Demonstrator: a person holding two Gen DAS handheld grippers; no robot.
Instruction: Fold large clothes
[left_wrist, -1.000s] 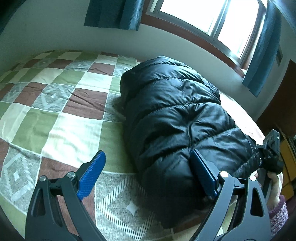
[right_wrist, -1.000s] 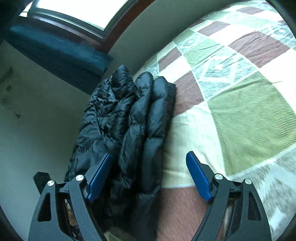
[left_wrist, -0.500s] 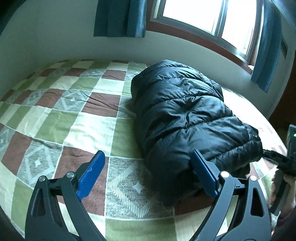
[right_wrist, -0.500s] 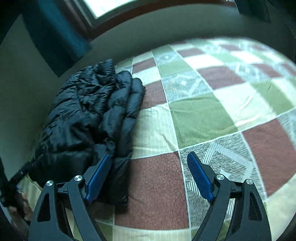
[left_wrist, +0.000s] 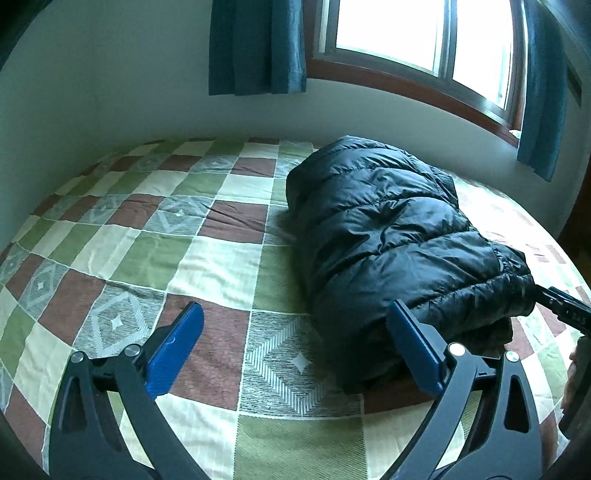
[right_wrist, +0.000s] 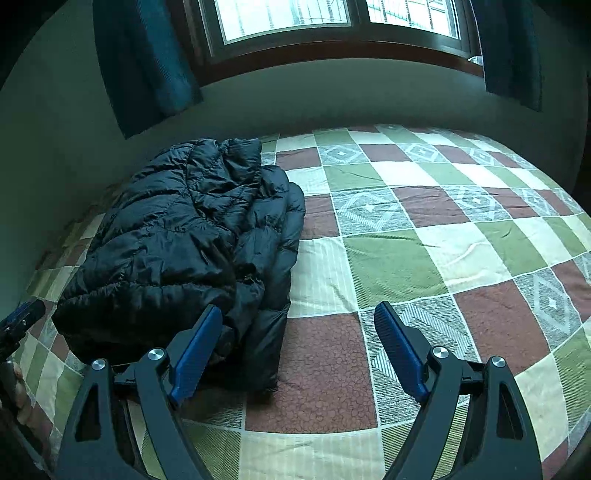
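Observation:
A black puffer jacket (left_wrist: 391, 236) lies folded in a thick bundle on the checked bedspread (left_wrist: 155, 258). It also shows in the right wrist view (right_wrist: 184, 236), left of centre. My left gripper (left_wrist: 295, 345) is open and empty, held above the bed just in front of the jacket's near end. My right gripper (right_wrist: 297, 339) is open and empty, above the bed beside the jacket's near right corner. Neither gripper touches the jacket. The right gripper's tip (left_wrist: 565, 310) shows at the far right edge of the left wrist view.
The bed stands against a wall with a wood-framed window (left_wrist: 424, 44) and teal curtains (left_wrist: 255, 44). The bedspread stretches wide to the left of the jacket in the left wrist view and to the right of it (right_wrist: 443, 240) in the right wrist view.
Both grippers have pulled back and up from the jacket. The right view has swung level, so more of the bed and the window shows. The jacket lies still.

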